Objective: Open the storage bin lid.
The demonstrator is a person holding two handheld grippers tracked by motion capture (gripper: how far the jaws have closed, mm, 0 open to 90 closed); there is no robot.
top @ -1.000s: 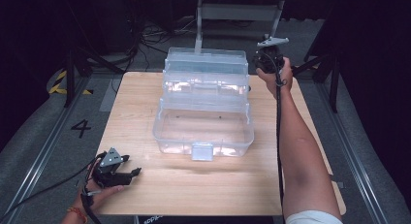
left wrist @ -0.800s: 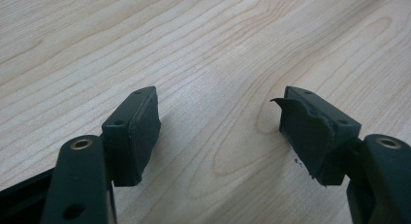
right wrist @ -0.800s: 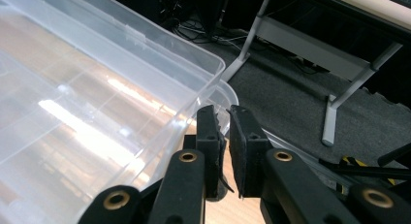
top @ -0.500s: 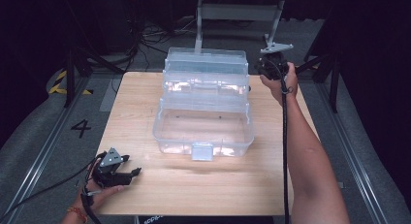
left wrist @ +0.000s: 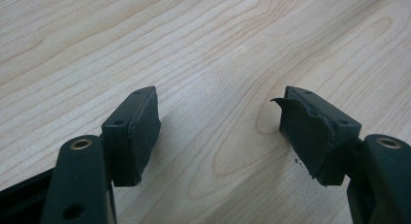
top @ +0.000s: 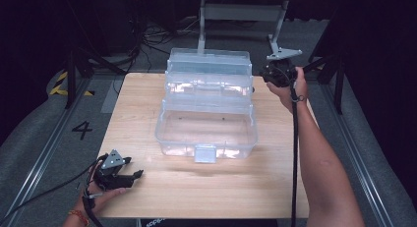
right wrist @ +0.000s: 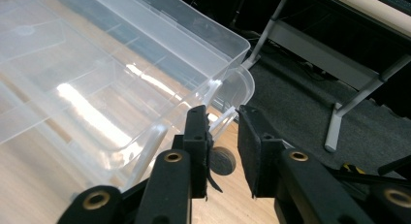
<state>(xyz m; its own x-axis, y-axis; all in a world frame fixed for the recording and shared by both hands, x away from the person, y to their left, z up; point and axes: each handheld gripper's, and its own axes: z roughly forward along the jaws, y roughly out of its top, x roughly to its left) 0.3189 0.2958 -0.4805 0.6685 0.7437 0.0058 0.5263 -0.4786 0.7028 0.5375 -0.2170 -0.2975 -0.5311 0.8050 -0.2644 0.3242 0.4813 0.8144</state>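
1. We see a clear plastic tiered box (top: 206, 109) standing open at the middle of the table (top: 147, 197), its trays stepped back toward twelve o'clock and its front latch facing six o'clock.

2. Our right gripper (top: 276, 74) is up at the box's far right corner, about two o'clock from the table's centre. In the right gripper view its jaws stand a little apart, with a thin clear handle bar or hinge arm (right wrist: 228, 118) of the box running into the gap. We cannot tell whether the pads touch it yet; nothing is firmly pinched.

3. Our left gripper (top: 137, 175) rests near the table's front left corner, about seven o'clock, well apart from the box. In the left gripper view its jaws are spread wide over bare wood, holding nothing.

4. We judge the step in hand to be the approach to the box's upper tray or handle at that far corner, either to fold the tiers shut or to swing the handle.

5. The next move calls for us to close the right jaws on the clear bar squarely, as the plastic is slick and thin, then to draw it along its hinge arc rather than straight.

6. The left gripper may need to come in and steady the base if the light box slides.
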